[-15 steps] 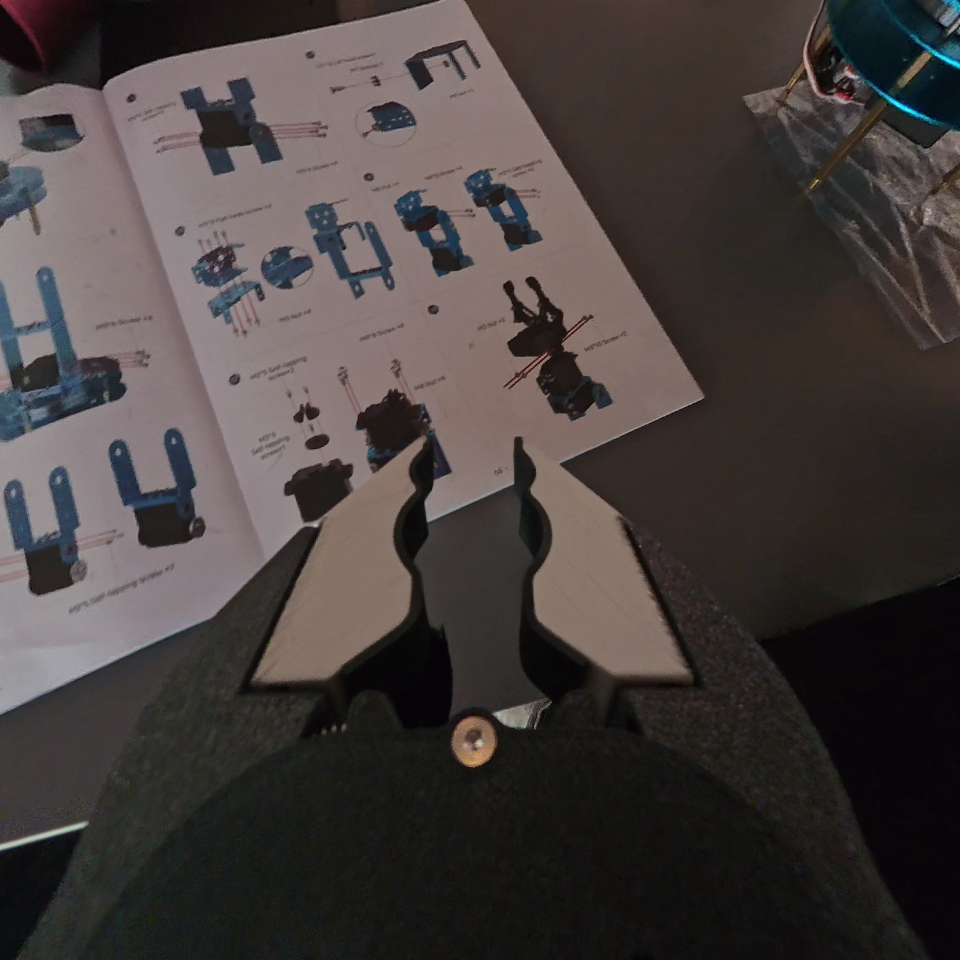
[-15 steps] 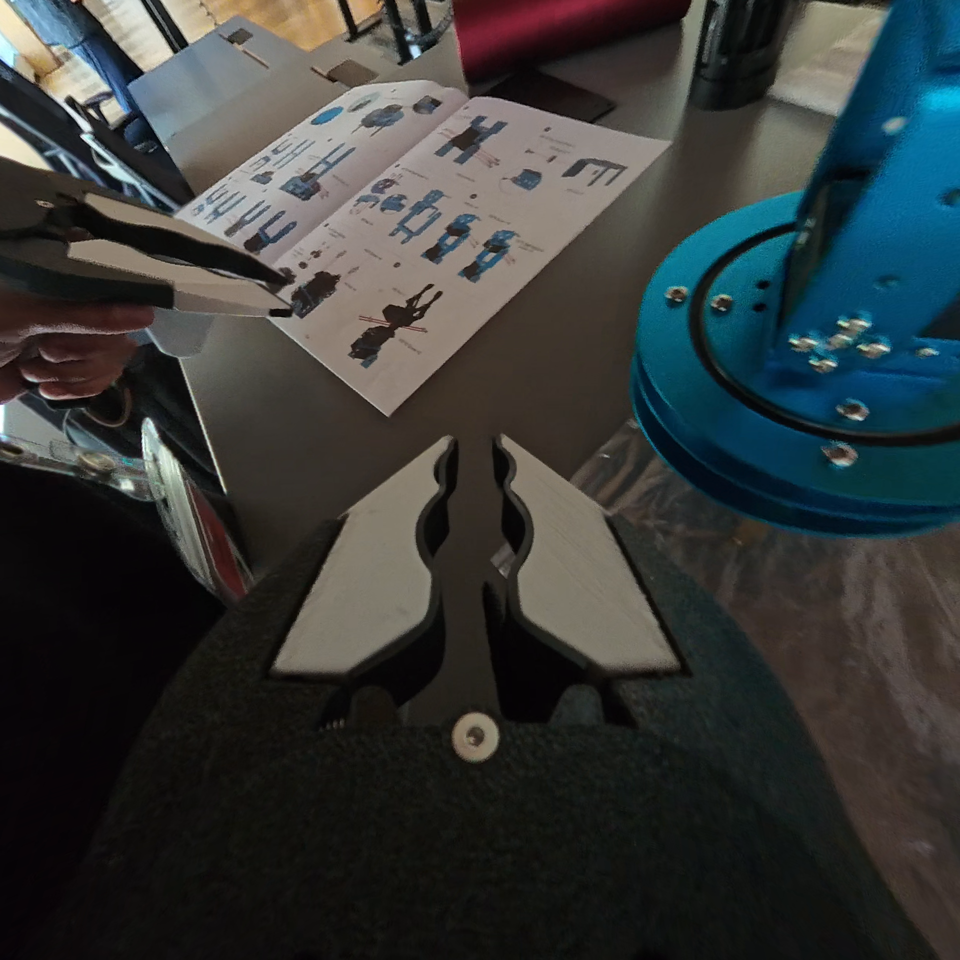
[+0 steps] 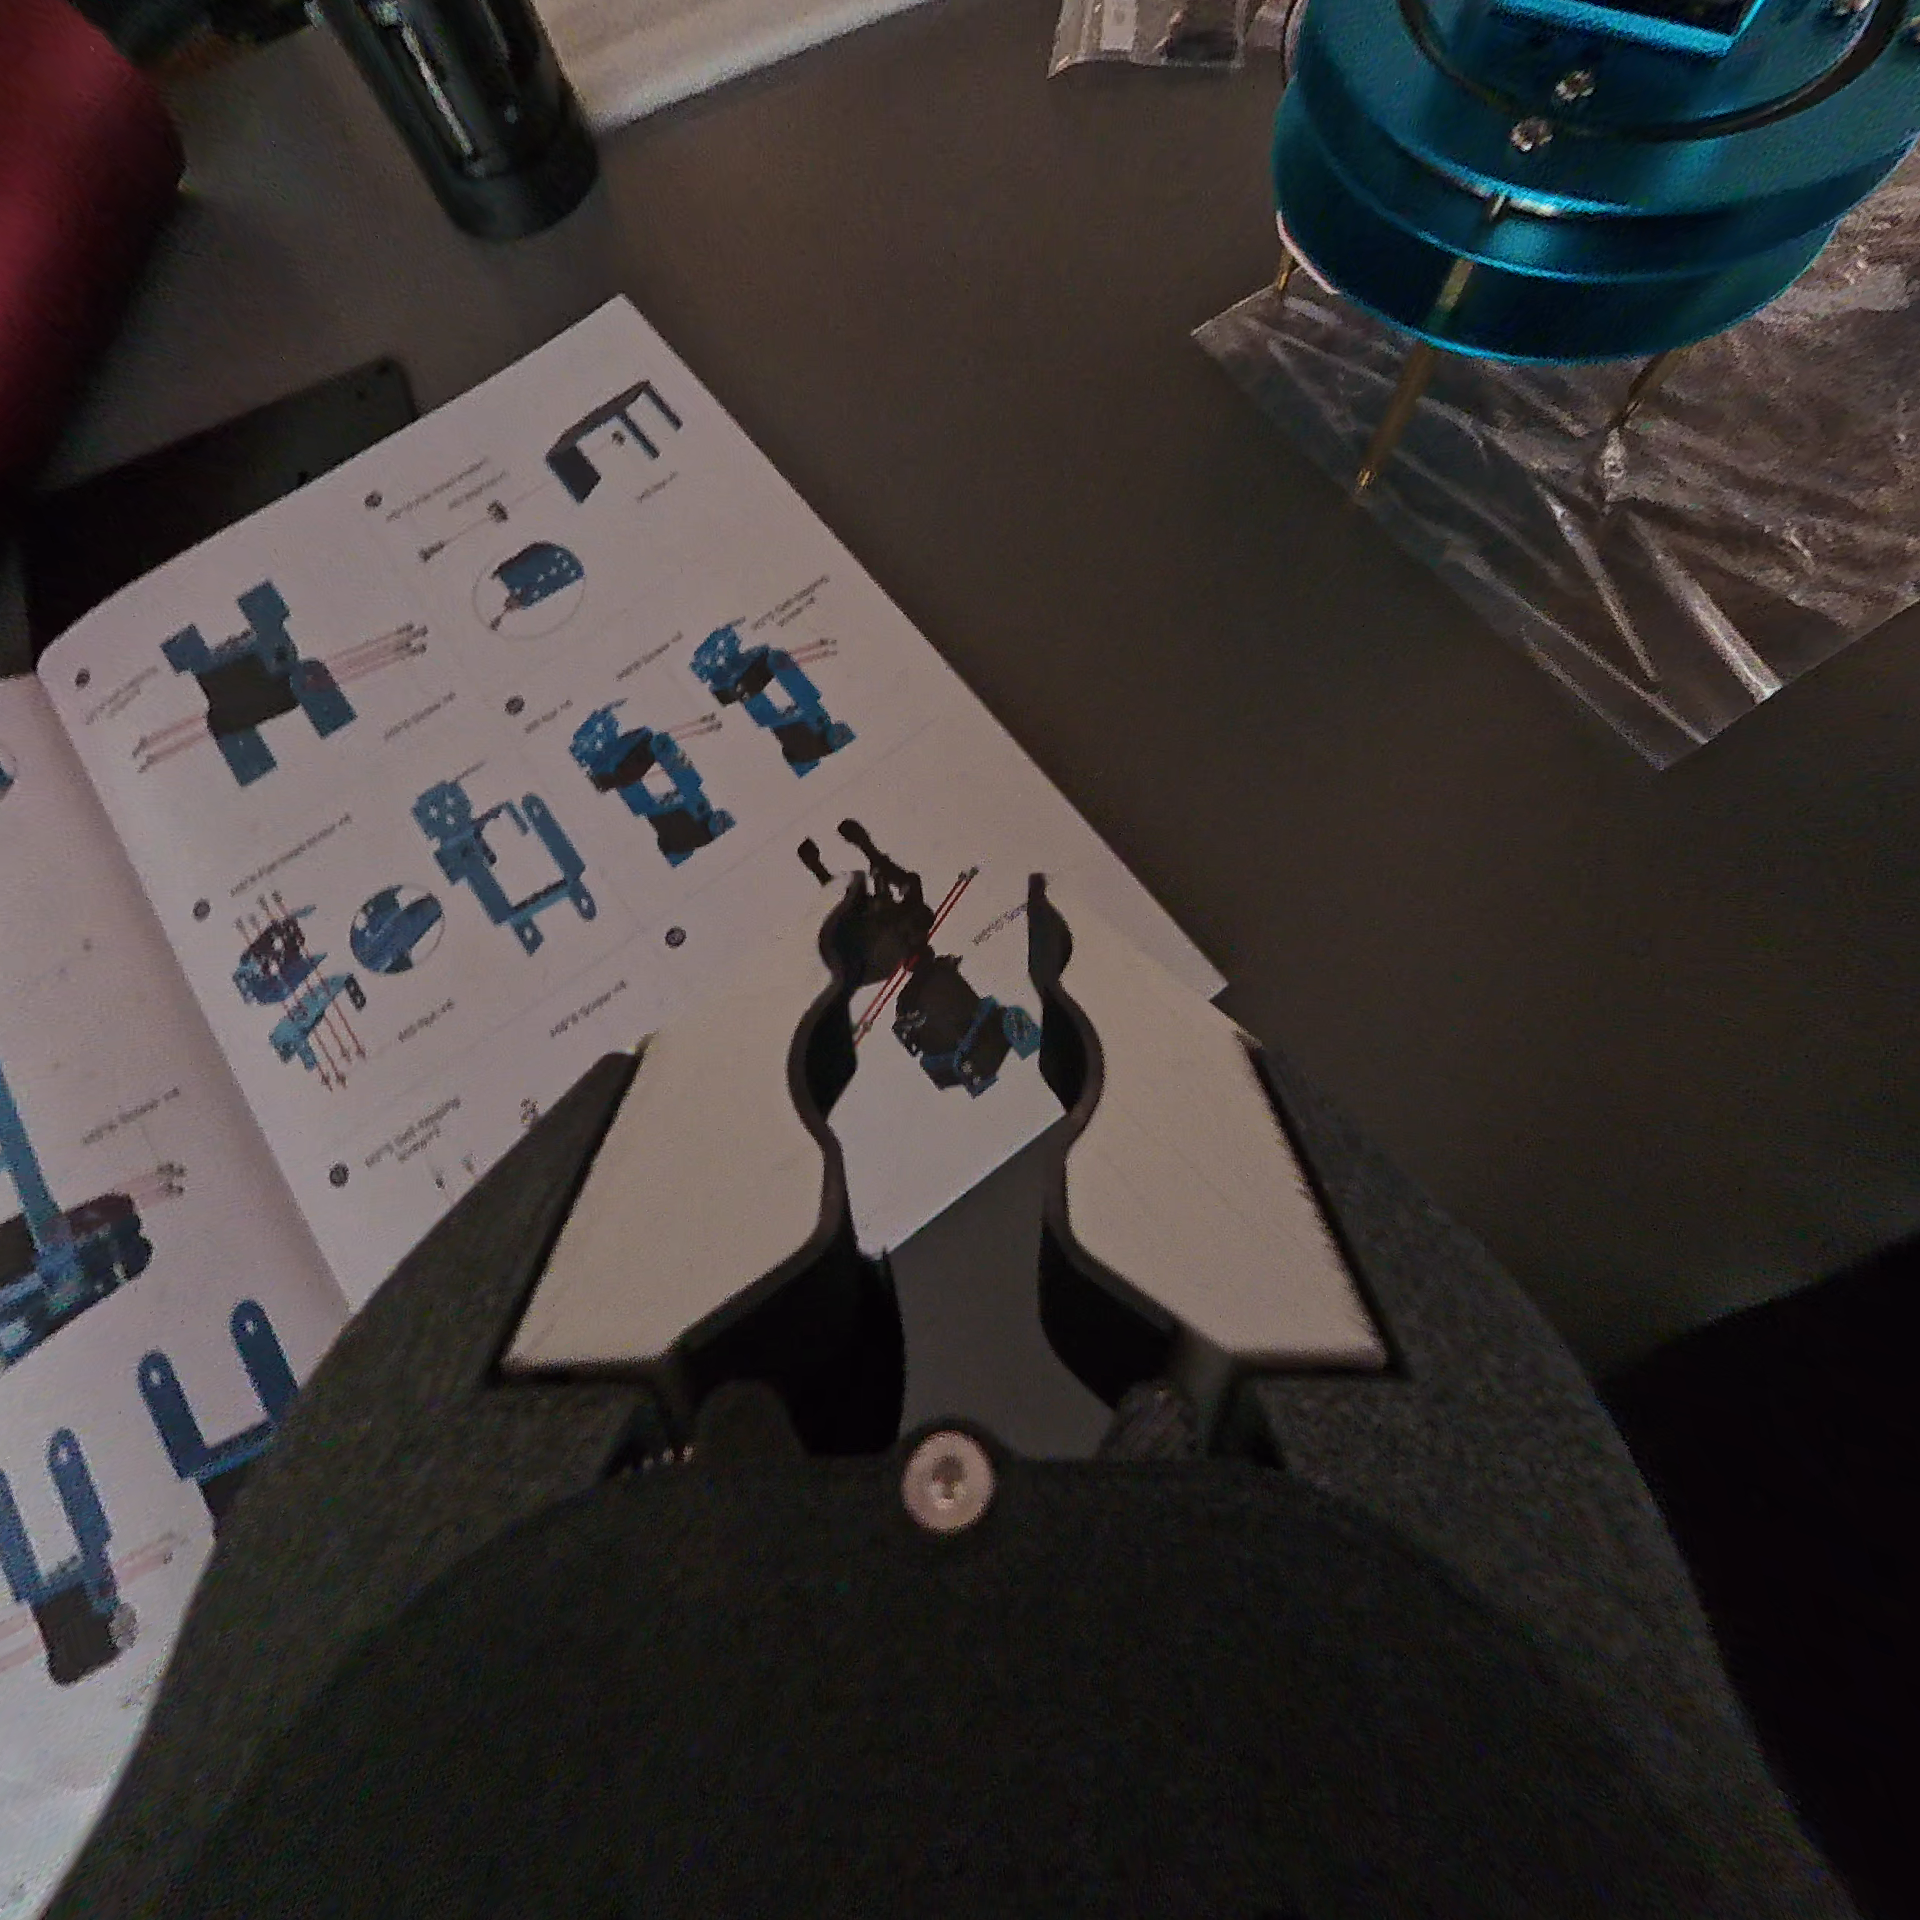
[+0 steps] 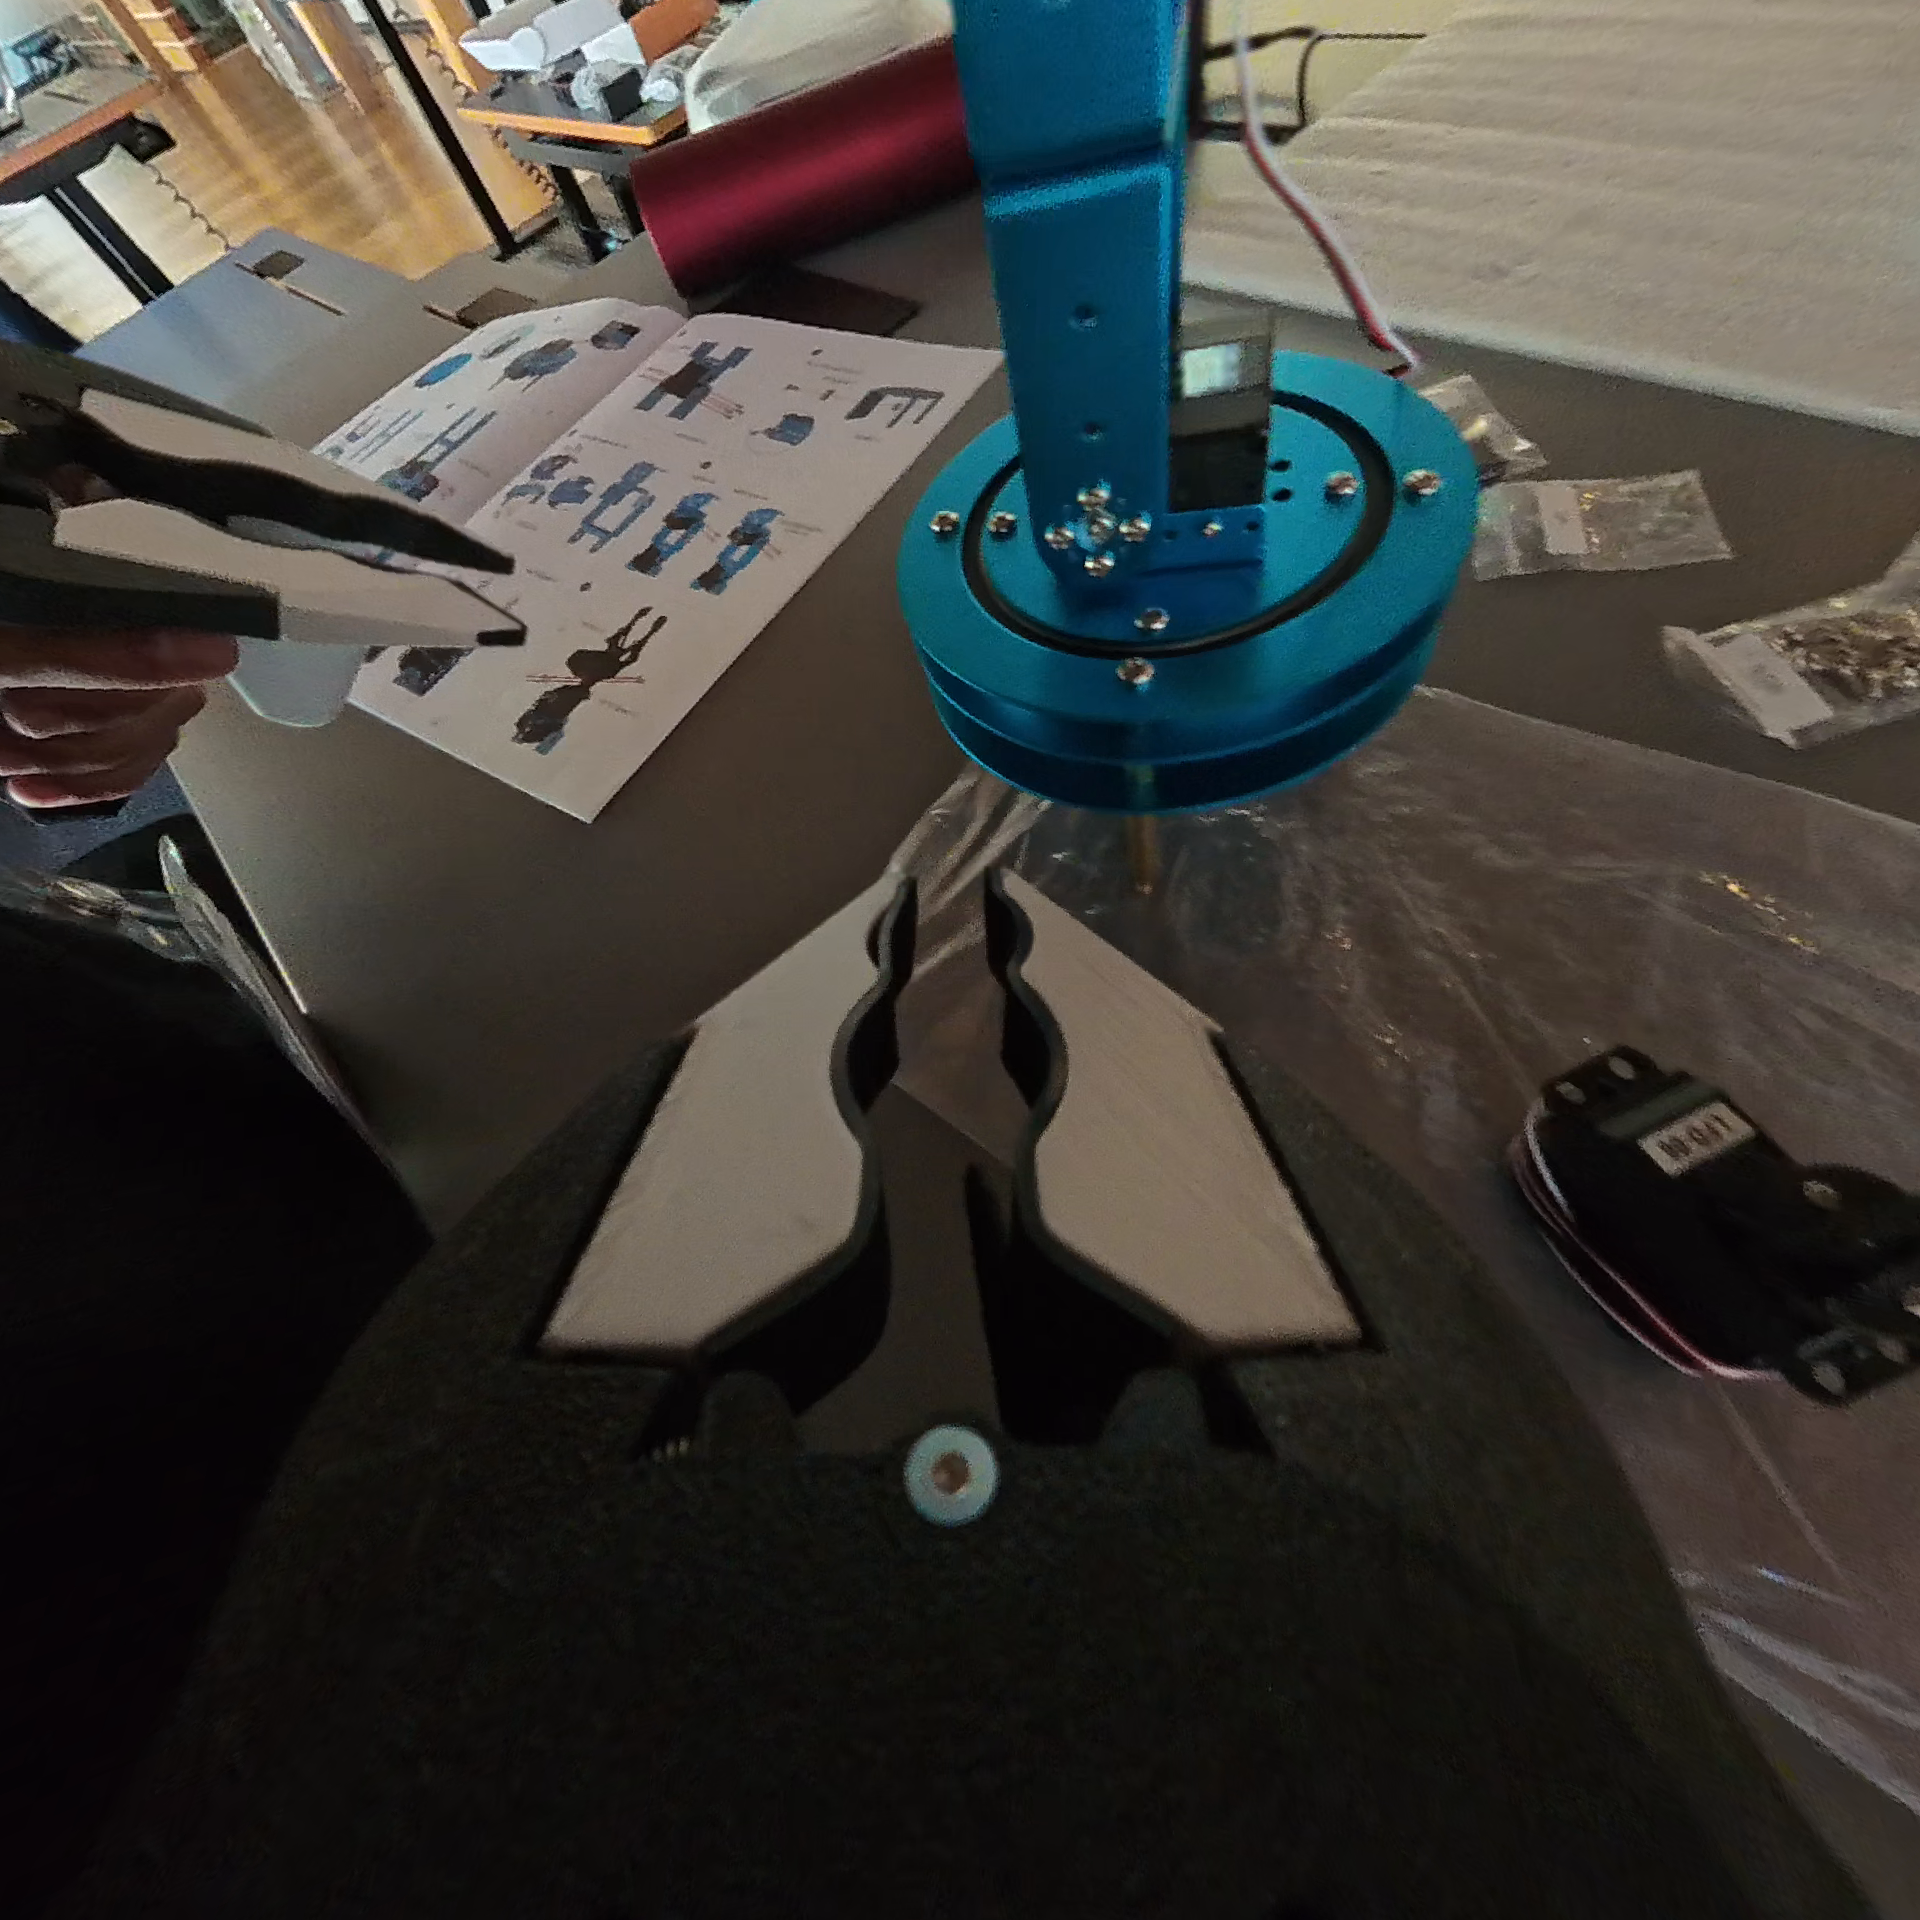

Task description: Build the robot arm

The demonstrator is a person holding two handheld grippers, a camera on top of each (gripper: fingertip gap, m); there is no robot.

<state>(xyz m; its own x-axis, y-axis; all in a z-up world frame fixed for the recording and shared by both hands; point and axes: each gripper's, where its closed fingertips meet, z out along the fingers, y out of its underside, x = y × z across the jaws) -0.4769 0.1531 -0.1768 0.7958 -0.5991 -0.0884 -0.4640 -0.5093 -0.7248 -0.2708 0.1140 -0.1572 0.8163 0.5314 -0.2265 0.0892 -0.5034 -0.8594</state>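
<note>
Right wrist view showed a grey desk (image 4: 582,914) with two empty hand-held grippers above it.

Largest on the desk was a clear plastic sheet (image 4: 1455,935), and on it stood a blue round base with an upright bracket (image 4: 1184,623), raised on brass legs. An open instruction booklet (image 3: 520,790) lay well to its left. A black servo (image 4: 1704,1216) rested on the sheet. The left hand-held gripper (image 3: 930,920) hung over the booklet's corner, jaws parted, gripping nothing. The right hand-held gripper (image 4: 948,894) hovered near the sheet's edge, narrowly parted, seemingly touching nothing.
</note>
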